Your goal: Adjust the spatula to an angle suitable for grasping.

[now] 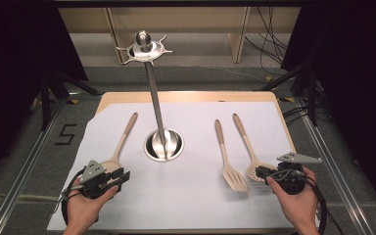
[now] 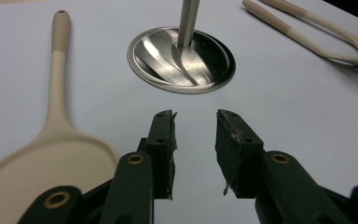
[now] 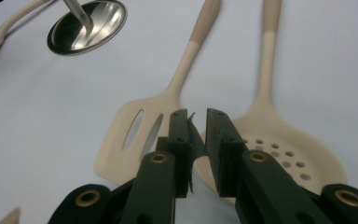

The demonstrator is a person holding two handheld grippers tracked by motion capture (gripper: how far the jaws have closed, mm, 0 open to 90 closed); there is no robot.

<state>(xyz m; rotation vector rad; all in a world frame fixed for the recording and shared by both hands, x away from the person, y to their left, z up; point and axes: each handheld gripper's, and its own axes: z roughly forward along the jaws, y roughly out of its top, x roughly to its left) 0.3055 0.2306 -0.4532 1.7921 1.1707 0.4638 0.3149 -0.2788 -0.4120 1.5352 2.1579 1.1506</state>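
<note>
Overhead first: white sheet (image 1: 186,196) on the table, steel stand (image 1: 163,145) upright at centre, its hook crown (image 1: 143,48) at the top of the pole. Solid spoon (image 1: 120,144) lies left of the stand base; slotted turner (image 1: 228,159) and perforated spoon (image 1: 247,144) lie right of it, side by side, handles pointing away from the person. Left gripper (image 1: 122,176) sits just beside the solid spoon's bowl, right gripper (image 1: 260,172) at the perforated spoon's head. Jaw gaps are too small to read from up here.

Left gripper view: left gripper (image 2: 195,122) has jaws spread, nothing between them, bare sheet below. Solid spoon (image 2: 51,140) is off to the left of the jaws, apart from them. Stand base (image 2: 182,58) straight ahead.

Right gripper view: right gripper (image 3: 196,119) has a narrow gap, jaws empty, hovering where the slotted turner (image 3: 140,135) and perforated spoon (image 3: 279,149) heads meet. Contact with either: cannot tell. Holes and slots are clear here, not overhead.
</note>
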